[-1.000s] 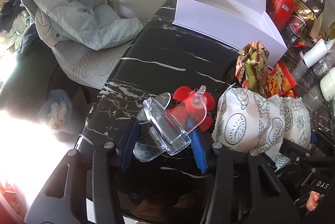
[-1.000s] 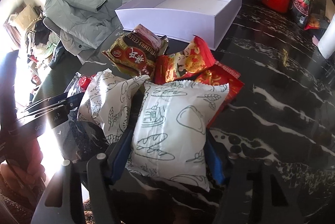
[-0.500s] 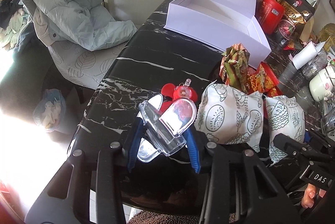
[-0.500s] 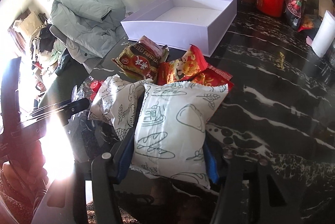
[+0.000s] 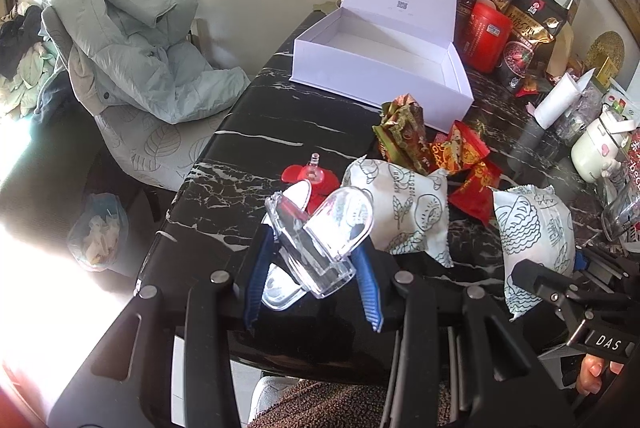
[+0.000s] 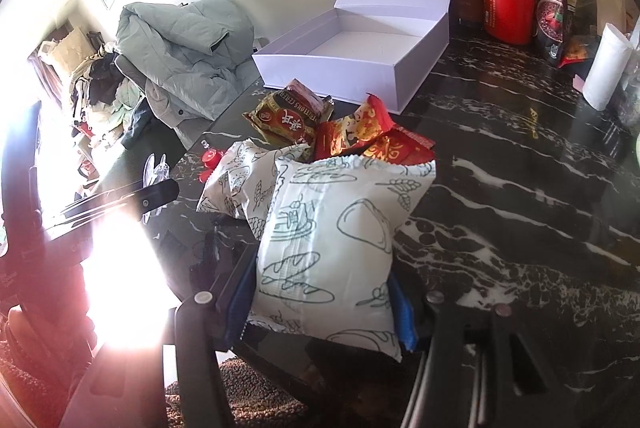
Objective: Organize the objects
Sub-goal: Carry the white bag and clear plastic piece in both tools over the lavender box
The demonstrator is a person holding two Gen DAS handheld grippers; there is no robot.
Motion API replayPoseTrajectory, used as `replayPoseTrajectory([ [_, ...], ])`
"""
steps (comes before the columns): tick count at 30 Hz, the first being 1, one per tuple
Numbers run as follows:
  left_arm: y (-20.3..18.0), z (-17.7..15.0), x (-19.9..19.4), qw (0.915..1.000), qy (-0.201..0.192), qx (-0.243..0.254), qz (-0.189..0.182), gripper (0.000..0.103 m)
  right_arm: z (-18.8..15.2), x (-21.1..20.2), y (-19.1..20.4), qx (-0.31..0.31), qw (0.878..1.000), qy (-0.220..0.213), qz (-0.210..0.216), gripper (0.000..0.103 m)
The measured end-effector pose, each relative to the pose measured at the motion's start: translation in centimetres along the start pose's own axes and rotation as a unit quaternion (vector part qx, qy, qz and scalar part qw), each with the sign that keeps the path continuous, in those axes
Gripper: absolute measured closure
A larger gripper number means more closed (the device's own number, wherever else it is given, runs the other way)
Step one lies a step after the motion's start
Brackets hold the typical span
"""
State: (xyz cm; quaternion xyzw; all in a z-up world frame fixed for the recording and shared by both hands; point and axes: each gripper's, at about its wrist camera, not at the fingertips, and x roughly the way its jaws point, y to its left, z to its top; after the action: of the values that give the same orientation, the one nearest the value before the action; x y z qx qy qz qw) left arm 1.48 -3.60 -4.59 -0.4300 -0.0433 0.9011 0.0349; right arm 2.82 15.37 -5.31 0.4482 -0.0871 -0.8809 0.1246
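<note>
A clear plastic hinged case (image 5: 320,240) sat clamped between the blue pads of the left gripper (image 5: 316,268), tilted and lifted clear of the black marble table (image 5: 256,132). A white bread-print snack pack (image 6: 332,252) was likewise pinched between the blue pads of the right gripper (image 6: 320,308), standing up from them above the tabletop. Just beyond the clear case lay a small red plastic piece (image 5: 308,176), and beside it a second bread-print pack (image 5: 404,204) rested on the table. Past that sat a green-and-brown snack bag (image 5: 400,136) and red snack packets (image 5: 464,156), touching one another. Farther back stood an open white box (image 5: 380,60), its lid raised.
</note>
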Motion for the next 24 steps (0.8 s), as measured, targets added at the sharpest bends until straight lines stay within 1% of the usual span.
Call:
replayPoseTrajectory([
  [3, -0.9, -0.1, -0.9, 0.9999, -0.011, 0.011, -0.006, 0.065, -0.3, -1.2, -0.2, -0.001, 1.000, -0.011, 0.000, 0.044],
  [7, -2.2, 0.2, -1.8, 0.9992, -0.022, 0.024, -0.024, 0.065, -0.3, -2.7, -0.7, 0.002, 1.000, -0.024, 0.005, 0.044],
  [13, -4.7, 1.2, -2.5, 0.9968, -0.040, 0.058, -0.037, 0.065, 0.4, -4.6, -1.1, -0.011, 0.999, -0.049, -0.008, 0.044],
  [18, -6.0, 2.3, -2.5, 0.9949, -0.046, 0.075, -0.048, 0.065, 1.6, -4.9, -1.5, -0.020, 0.998, -0.054, -0.006, 0.044],
  [24, -6.7, 4.4, -1.8, 0.9932, -0.048, 0.091, -0.056, 0.065, 3.6, -4.8, -1.8, -0.026, 0.998, -0.061, -0.009, 0.044],
])
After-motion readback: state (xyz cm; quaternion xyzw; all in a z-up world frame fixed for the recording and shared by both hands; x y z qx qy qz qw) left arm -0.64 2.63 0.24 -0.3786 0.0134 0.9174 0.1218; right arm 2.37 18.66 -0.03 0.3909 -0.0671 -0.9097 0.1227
